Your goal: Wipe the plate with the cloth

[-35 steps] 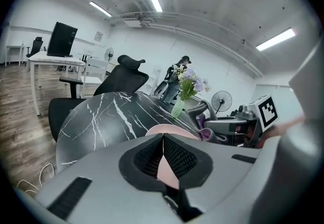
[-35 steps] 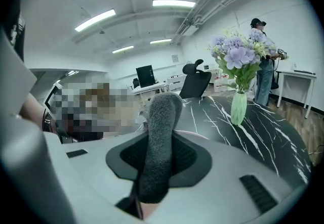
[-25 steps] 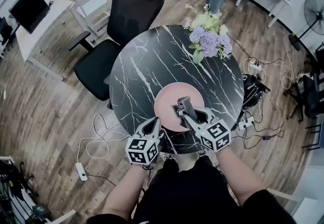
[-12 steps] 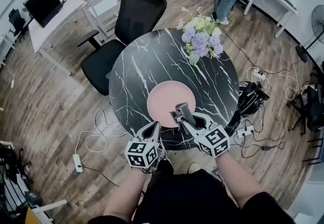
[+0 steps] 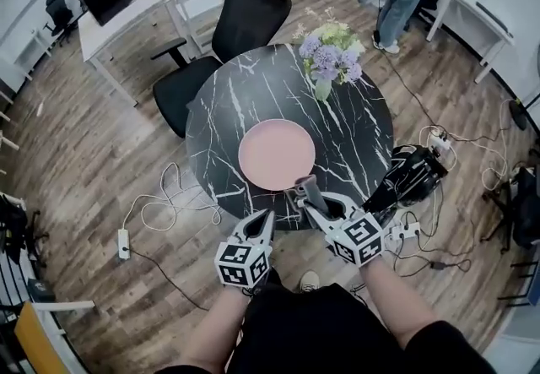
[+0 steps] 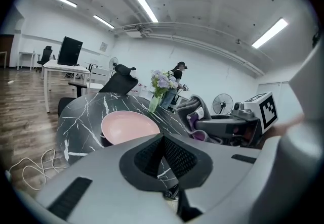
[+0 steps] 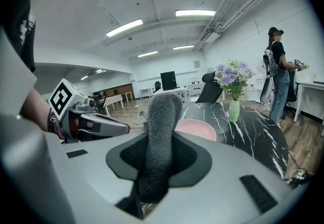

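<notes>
Grey cloth [image 7: 161, 132] being pinched upright in right gripper [image 5: 307, 200]; left gripper [image 5: 261, 221] being held pressed together, empty; pink plate [image 5: 276, 154] sitting apart on marbled table [image 5: 359, 140].

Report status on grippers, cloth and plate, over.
Left hand-held gripper shut, empty. Right hand-held gripper shut on grey cloth. Pink plate bare on table, cloth near its rim. Flower vase behind plate, not in the way.
</notes>
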`<state>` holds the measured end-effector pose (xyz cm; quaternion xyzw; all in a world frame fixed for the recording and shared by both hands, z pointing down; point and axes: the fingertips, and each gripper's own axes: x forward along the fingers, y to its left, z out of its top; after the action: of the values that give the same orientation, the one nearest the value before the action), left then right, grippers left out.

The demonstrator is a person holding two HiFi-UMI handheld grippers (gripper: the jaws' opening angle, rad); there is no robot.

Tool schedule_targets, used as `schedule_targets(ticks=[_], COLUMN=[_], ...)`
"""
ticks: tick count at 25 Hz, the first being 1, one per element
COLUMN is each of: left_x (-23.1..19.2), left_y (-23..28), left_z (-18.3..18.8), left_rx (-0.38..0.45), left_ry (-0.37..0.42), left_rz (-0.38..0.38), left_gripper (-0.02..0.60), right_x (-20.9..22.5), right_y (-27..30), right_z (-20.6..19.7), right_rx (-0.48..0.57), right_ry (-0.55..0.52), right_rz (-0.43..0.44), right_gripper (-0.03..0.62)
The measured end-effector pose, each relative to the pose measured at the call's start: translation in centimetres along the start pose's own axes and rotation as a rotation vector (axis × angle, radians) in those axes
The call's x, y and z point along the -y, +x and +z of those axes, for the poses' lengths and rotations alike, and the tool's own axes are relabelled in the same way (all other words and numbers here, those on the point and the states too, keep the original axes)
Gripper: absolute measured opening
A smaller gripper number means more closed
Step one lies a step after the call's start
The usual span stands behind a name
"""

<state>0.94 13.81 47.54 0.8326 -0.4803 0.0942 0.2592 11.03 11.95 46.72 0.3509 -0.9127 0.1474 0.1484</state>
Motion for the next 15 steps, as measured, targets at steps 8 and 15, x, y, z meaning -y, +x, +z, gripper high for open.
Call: schedule_targets(ticks=[8,15], left_x=[3.4,4.9], left_y=[-4.0,-6.5], left_z=[-2.9,-4.6], left_rx=[0.040,0.037], left_ry=[-0.033,-0.029], left_rz=[0.070,0.095], left_gripper=[0.018,0.018], right_x=[-2.4,-4.4], right_y=[-3.7,-5.2], right_z=[-1.7,-2.4], right_rx=[-0.019,-0.011], right_ry=[-0.038,-0.034], right_rz=[0.072,0.098], right_gripper=[0.107,0.107])
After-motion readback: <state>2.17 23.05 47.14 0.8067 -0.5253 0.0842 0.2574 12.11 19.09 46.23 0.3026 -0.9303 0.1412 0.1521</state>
